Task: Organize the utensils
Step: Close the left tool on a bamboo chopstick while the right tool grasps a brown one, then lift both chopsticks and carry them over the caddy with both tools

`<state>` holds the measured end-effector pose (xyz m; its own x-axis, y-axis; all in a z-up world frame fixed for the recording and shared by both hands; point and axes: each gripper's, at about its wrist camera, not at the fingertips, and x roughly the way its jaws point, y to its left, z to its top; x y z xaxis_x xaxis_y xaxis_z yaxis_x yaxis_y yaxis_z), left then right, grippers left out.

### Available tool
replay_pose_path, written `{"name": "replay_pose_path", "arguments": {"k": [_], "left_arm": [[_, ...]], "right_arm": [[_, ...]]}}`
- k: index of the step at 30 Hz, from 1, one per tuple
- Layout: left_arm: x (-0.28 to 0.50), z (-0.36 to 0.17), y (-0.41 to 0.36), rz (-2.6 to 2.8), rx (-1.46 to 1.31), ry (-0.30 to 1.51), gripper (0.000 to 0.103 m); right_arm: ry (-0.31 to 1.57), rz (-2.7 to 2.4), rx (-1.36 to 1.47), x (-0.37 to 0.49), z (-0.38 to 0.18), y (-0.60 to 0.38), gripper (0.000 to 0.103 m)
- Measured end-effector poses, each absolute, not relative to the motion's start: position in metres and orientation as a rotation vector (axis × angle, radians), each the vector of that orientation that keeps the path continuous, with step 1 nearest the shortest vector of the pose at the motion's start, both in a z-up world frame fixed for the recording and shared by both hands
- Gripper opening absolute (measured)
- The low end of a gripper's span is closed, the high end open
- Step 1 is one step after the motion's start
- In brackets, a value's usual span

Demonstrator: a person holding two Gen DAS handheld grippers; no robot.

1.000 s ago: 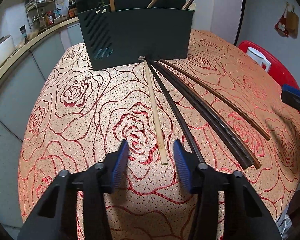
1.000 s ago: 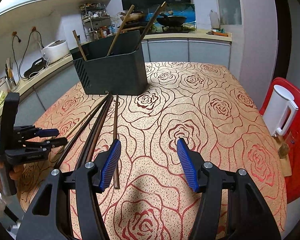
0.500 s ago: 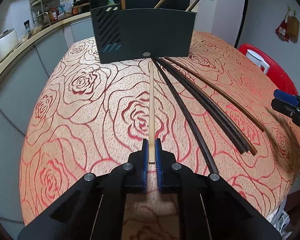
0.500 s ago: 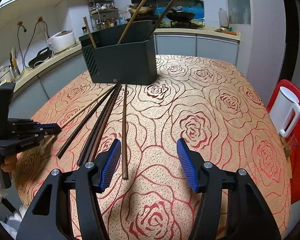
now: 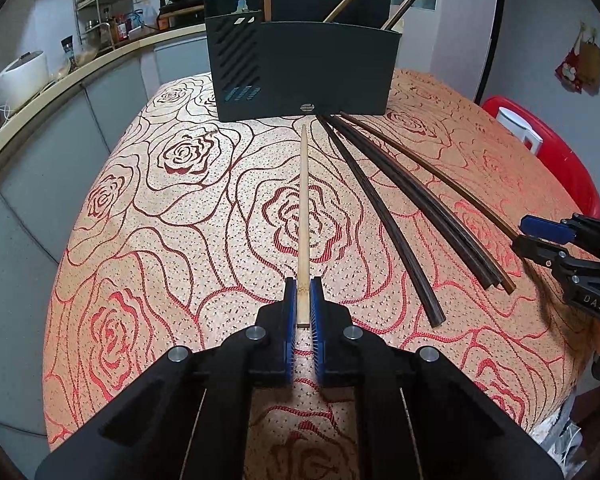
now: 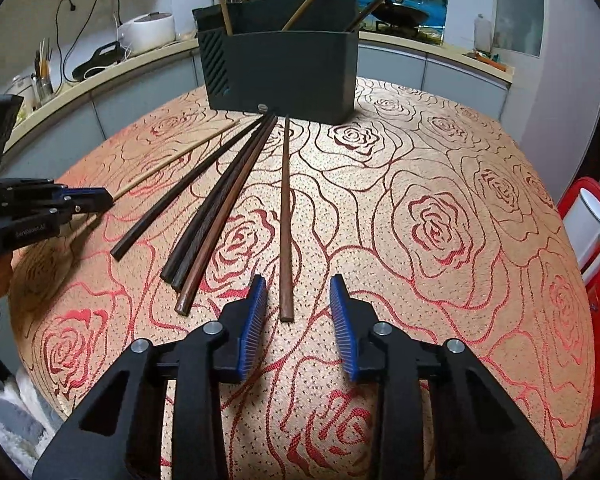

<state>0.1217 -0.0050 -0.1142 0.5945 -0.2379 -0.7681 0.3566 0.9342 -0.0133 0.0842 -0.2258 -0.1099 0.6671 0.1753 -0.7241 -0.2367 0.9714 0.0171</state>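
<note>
Near the table's (image 5: 148, 240) front edge, our left gripper (image 5: 303, 312) clenches the pale chopstick (image 5: 303, 216); our right gripper (image 6: 298, 312) gapes around a brown chopstick (image 6: 286, 216).

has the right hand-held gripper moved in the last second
Yes. In the right wrist view, the right hand-held gripper has shifted left toward the dark utensil holder box, and its open fingers now straddle the near end of the reddish-brown wooden chopstick.
</note>
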Motion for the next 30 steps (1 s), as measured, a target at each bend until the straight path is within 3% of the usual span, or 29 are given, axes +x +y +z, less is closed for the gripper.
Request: {"name": "replay_pose_path", "arguments": {"k": [12,21,30], "left_arm": [[0.122,-0.115,-0.004,-0.347,0.138,0.867,0.007],[0.119,-0.106,0.002,-0.339,0.131,0.854,0.007],[0.107,-0.063,0.013,-0.315,0.141,0.75,0.007]], "right_arm": [[0.804,0.236,-0.067,0.088,-0.11,-0.223,0.009],[0.799,0.237,-0.025,0.084,-0.1,-0.232,0.008],[0.667,0.226,0.032,0.067,-0.049,-0.249,0.007]]}}
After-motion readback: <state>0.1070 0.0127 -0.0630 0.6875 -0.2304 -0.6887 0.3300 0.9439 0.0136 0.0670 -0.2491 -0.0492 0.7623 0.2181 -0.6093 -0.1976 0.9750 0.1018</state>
